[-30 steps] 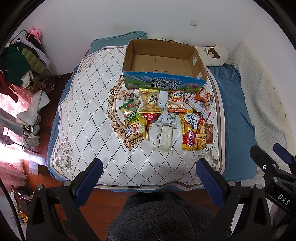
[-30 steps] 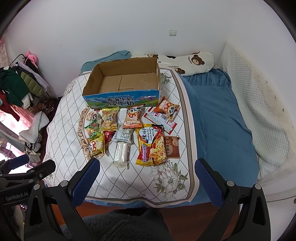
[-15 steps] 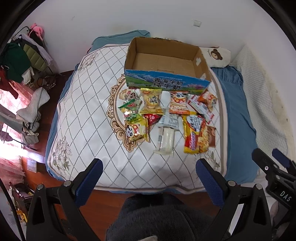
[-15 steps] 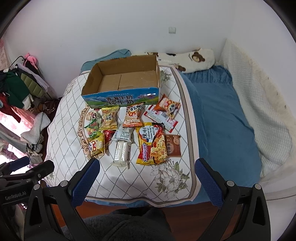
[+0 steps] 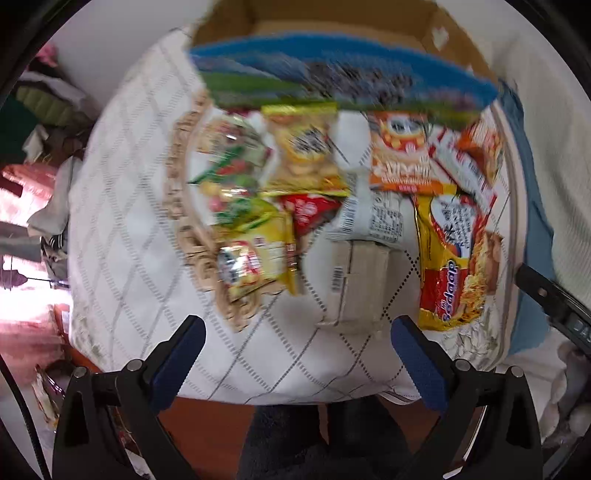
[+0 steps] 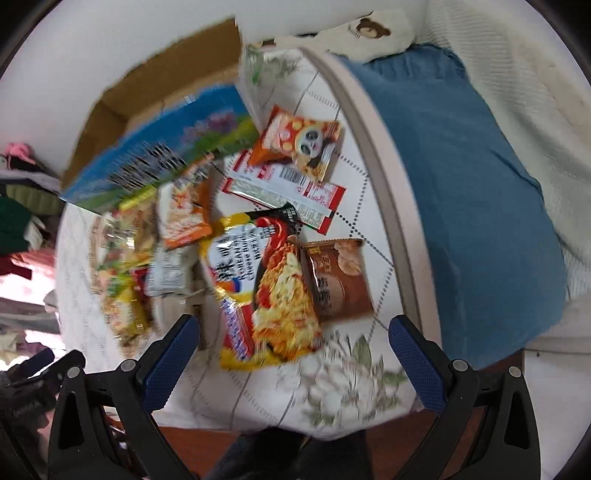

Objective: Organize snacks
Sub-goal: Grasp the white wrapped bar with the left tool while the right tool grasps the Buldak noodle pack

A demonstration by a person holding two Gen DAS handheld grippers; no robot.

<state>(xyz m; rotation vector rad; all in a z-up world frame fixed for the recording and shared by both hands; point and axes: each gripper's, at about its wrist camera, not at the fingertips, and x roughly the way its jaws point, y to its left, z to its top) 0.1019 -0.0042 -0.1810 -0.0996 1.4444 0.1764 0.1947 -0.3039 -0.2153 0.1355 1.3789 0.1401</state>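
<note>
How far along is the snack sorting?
Nothing looks done: the visible part of the cardboard box is bare. Both the left gripper and right gripper are open and hold nothing. All packets remain on the quilt, including the noodle pack and brown packet.

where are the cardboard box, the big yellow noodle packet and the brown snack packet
cardboard box (image 6: 162,162), right wrist view, on its printed blue front wall
yellow noodle packet (image 6: 273,295), right wrist view, on the noodle picture in its middle
brown snack packet (image 6: 338,282), right wrist view, on the middle of its front
</note>
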